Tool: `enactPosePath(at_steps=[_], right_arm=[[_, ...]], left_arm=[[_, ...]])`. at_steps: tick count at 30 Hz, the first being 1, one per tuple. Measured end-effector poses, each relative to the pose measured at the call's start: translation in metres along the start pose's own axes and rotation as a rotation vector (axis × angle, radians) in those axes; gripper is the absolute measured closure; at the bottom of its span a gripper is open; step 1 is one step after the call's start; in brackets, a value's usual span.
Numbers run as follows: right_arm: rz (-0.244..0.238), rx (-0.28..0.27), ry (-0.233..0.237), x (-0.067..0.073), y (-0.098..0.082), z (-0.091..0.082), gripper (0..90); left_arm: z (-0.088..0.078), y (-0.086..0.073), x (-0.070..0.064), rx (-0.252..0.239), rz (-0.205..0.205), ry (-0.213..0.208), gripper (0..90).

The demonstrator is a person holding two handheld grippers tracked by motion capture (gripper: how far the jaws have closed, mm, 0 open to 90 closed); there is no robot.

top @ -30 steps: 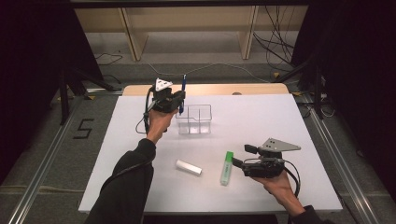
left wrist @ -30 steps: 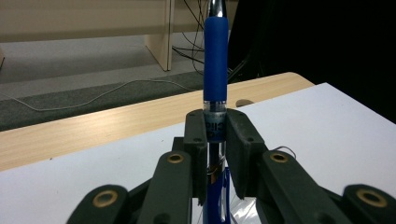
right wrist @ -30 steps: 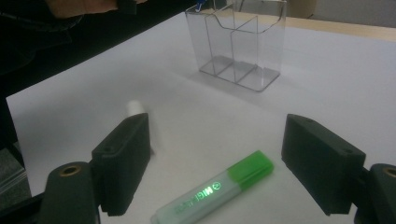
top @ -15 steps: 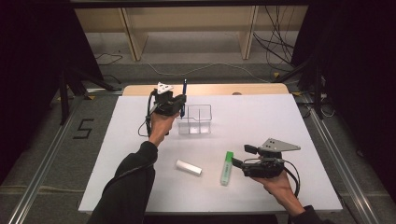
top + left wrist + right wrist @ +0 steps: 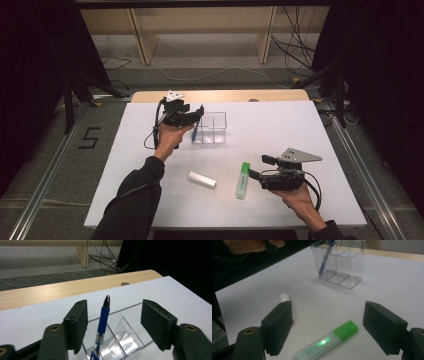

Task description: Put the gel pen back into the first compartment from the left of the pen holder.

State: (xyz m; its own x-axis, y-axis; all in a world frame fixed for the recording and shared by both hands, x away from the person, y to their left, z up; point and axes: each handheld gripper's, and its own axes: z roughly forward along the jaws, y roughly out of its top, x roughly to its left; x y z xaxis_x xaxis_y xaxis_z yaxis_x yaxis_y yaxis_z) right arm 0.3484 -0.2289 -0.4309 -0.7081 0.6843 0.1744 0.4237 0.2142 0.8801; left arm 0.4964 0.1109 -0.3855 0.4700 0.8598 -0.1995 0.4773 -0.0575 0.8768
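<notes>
1 blue pen [image 5: 102, 326] stands tilted in an end compartment of the clear organiser [image 5: 212, 129], free between the left gripper [image 5: 196, 116] jaws, which have just been opening. The right gripper [image 5: 256, 167], jaws apart, sits beside a green highlighter [image 5: 327, 341] marked "MIGI". A white tube [image 5: 202, 179] lies nearby.

The blue pen [image 5: 103, 323] stands tilted in the left end compartment of the clear plastic organizer [image 5: 214, 129], its dark tip up and leaning against the compartment wall; nothing presses on its barrel. The organizer sits upright toward the far side of the white table top, with 3 compartments in a row. The green highlighter [image 5: 327, 342] lies flat on the near right part of the table, cap on, pale body with green lettering.
</notes>
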Motion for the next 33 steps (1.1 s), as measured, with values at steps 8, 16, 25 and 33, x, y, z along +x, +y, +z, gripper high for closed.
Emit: enactPosePath(at_steps=[8, 16, 25, 33], right_arm=[[-0.001, 0.001, 0.001, 0.000, 0.000, 0.001, 24.7], [-0.001, 0.003, 0.000, 0.001, 0.001, 0.000, 24.7], [-0.007, 0.004, 0.003, 0.002, 0.001, 0.001, 24.7], [-0.008, 0.003, 0.003, 0.002, 0.001, 0.001, 24.7]], left_arm=[[-0.024, -0.009, 0.001, 0.041, 0.034, -0.047, 29.1], [-0.042, -0.019, 0.000, 0.080, 0.080, -0.068, 26.8], [-0.056, -0.034, -0.003, 0.098, 0.087, -0.092, 25.5], [-0.070, -0.046, -0.010, 0.086, 0.118, -0.124, 24.0]])
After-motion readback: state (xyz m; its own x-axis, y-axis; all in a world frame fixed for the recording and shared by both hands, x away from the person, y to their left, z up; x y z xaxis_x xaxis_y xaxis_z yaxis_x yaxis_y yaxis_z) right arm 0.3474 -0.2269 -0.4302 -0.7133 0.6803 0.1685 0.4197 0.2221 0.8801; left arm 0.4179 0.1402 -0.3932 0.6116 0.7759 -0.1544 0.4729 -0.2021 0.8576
